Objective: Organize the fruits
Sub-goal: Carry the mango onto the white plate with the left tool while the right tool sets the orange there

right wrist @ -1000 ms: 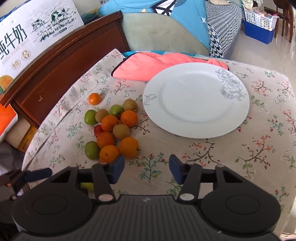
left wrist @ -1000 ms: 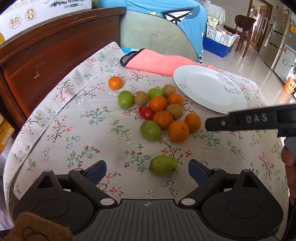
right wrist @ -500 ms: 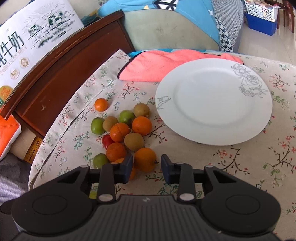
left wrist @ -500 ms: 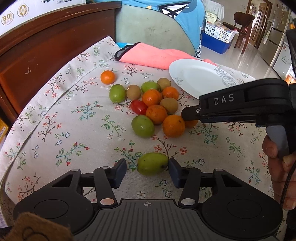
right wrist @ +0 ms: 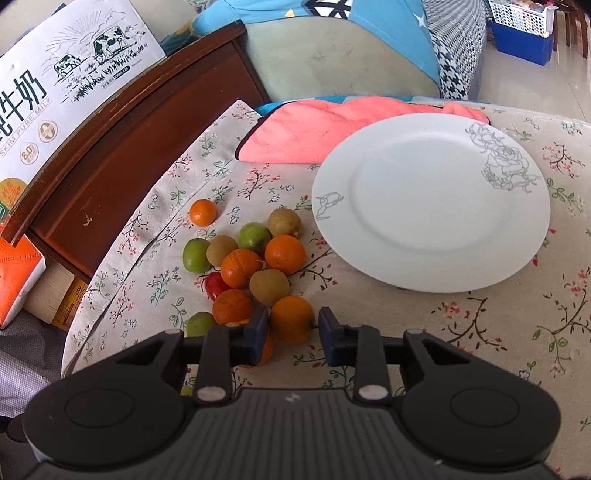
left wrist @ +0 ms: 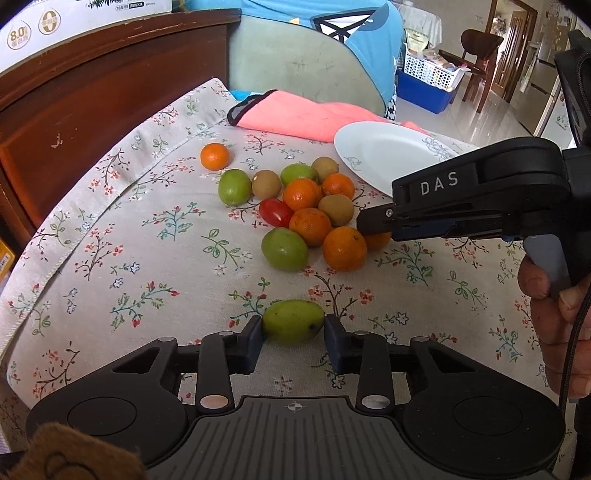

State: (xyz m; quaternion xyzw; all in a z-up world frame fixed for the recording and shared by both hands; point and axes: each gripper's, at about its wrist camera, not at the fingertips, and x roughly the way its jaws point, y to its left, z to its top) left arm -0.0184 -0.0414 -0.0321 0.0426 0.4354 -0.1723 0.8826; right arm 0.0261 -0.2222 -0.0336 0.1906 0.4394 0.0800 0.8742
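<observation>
Dark wooden headboard (left wrist: 92, 96) at left, glossy tiled floor (left wrist: 480, 122) and wooden chair (left wrist: 480, 48) beyond, daylit.

The right tool (left wrist: 373, 225) has white letters on its black side that say "DAS". The milk box (right wrist: 70, 74) on top of the wooden board has big Chinese signs "牛奶", small words "SKIM PURE MILK", and a round badge with "8.0". The same box (left wrist: 74, 18) shows "8.0" in the left view too.
</observation>
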